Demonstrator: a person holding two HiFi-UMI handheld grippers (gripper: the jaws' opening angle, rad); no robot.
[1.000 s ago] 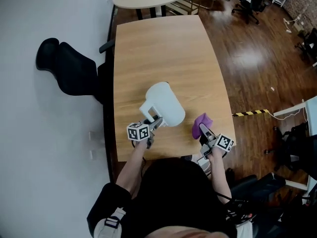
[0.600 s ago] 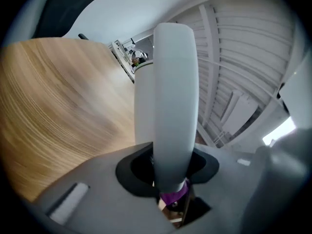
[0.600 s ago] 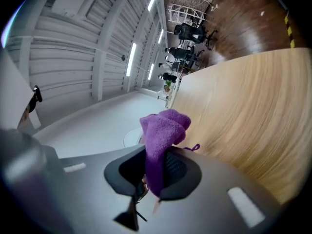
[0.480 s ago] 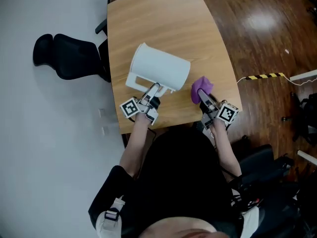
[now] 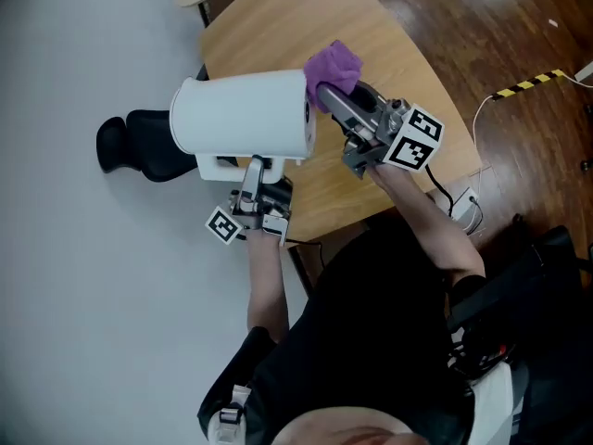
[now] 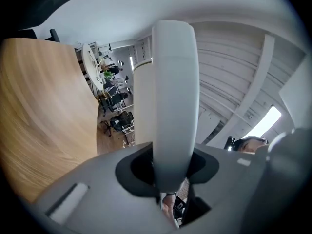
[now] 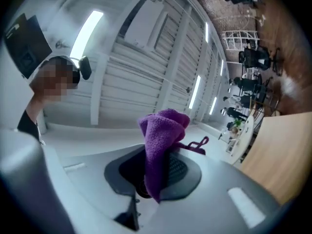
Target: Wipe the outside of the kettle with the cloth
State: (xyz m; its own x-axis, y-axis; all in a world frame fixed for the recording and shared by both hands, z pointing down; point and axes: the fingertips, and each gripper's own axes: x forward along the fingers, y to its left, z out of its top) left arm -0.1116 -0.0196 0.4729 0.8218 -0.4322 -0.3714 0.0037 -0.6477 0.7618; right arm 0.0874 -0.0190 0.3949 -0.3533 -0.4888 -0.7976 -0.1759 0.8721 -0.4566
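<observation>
Kettle point(image 5: 243, 116) up off the table point(image 5: 389, 54), lying sideways. Under the kettle: bare tabletop, open passage. Kettle's right end: blocked by cloth point(image 5: 332, 63) and right gripper point(image 5: 321, 89), close against it. Kettle's handle side: taken by left gripper point(image 5: 258, 170). Past the kettle's left end: black chair point(image 5: 148, 151) lower down.

White cylindrical kettle point(image 5: 241, 117), held clear of the table point(image 5: 278, 17) on its side, over the table's left edge, handle point(image 5: 220, 165) pinched in the left gripper point(image 5: 256, 168), purple terry cloth point(image 5: 332, 63) bunched in the right gripper point(image 5: 326, 91), just beside the kettle's right-hand end
</observation>
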